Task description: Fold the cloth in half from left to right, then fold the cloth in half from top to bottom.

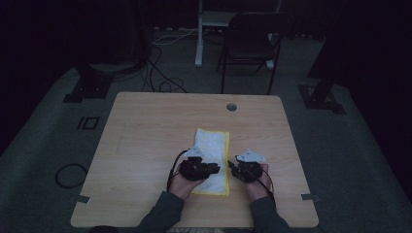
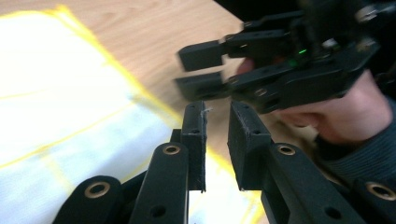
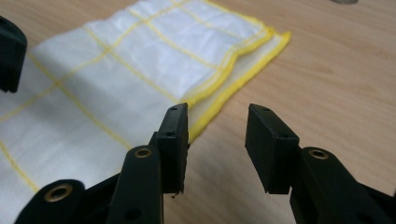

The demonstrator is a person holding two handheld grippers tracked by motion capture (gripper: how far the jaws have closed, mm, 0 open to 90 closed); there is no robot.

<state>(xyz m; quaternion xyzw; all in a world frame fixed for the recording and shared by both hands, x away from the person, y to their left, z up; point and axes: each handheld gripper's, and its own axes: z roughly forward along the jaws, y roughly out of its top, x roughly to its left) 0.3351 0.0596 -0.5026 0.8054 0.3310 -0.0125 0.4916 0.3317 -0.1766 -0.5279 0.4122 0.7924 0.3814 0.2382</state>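
A white cloth (image 1: 212,143) with yellow edging and yellow grid lines lies folded in a long strip at the middle of the wooden table (image 1: 145,126). My left gripper (image 1: 214,169) hovers over the cloth's near end, pointing right. In the left gripper view its jaws (image 2: 217,135) stand a little apart with nothing between them, above the cloth's (image 2: 56,93) yellow edge. My right gripper (image 1: 232,167) sits just off the cloth's right edge, facing the left one. Its jaws (image 3: 217,140) are open and empty beside the cloth's (image 3: 140,60) hem. The right gripper (image 2: 201,70) also appears open in the left gripper view.
A round cable hole (image 1: 231,107) sits near the table's far edge. Bare wood (image 3: 336,70) spreads to the right of the cloth. Beyond the table stand a dark chair (image 1: 250,43) and stand feet, and a cable loop (image 1: 70,174) lies on the floor at left.
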